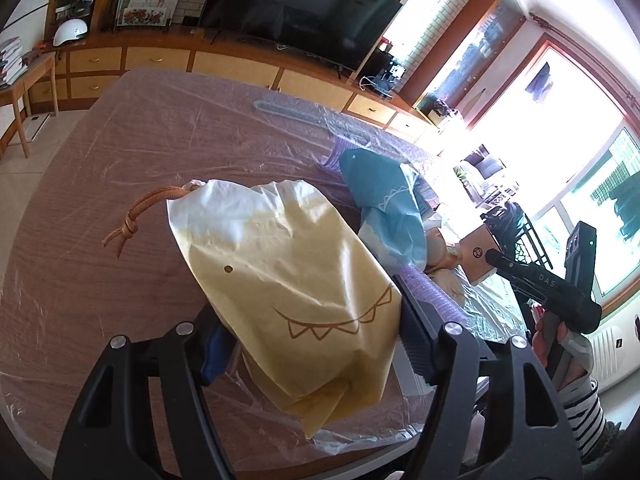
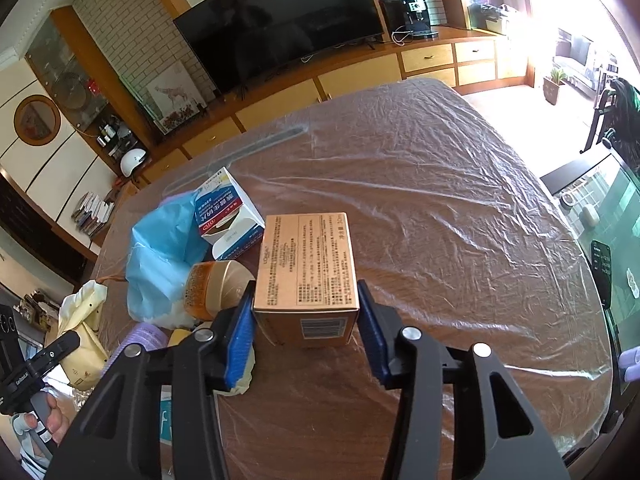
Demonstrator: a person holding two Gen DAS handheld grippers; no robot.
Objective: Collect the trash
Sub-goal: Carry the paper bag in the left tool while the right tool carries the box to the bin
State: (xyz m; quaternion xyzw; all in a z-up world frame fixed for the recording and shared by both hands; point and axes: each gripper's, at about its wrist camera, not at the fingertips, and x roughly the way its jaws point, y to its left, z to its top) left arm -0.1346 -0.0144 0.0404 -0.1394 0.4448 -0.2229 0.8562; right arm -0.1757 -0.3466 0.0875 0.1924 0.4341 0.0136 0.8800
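Note:
My left gripper [image 1: 316, 344] is shut on a yellow drawstring bag [image 1: 288, 276] with a toothy smile print and an orange cord [image 1: 136, 216], held over the table. My right gripper [image 2: 306, 324] is shut on a tan cardboard box [image 2: 308, 264] with printed text and a barcode, just above the table. Left of the box lie an amber jar with a gold lid [image 2: 216, 288], a blue-and-white carton [image 2: 228, 216] and a blue plastic bag [image 2: 164, 252]. The yellow bag also shows in the right wrist view [image 2: 82, 320]. The box and right gripper show in the left wrist view [image 1: 480, 256].
The round wooden table [image 2: 440, 208] is covered in clear plastic film. A purple ribbed roll [image 1: 432, 292] lies beside the bag. A TV [image 2: 280, 20] and wooden cabinets stand behind. A glass side table with a remote [image 2: 602, 268] is at the right.

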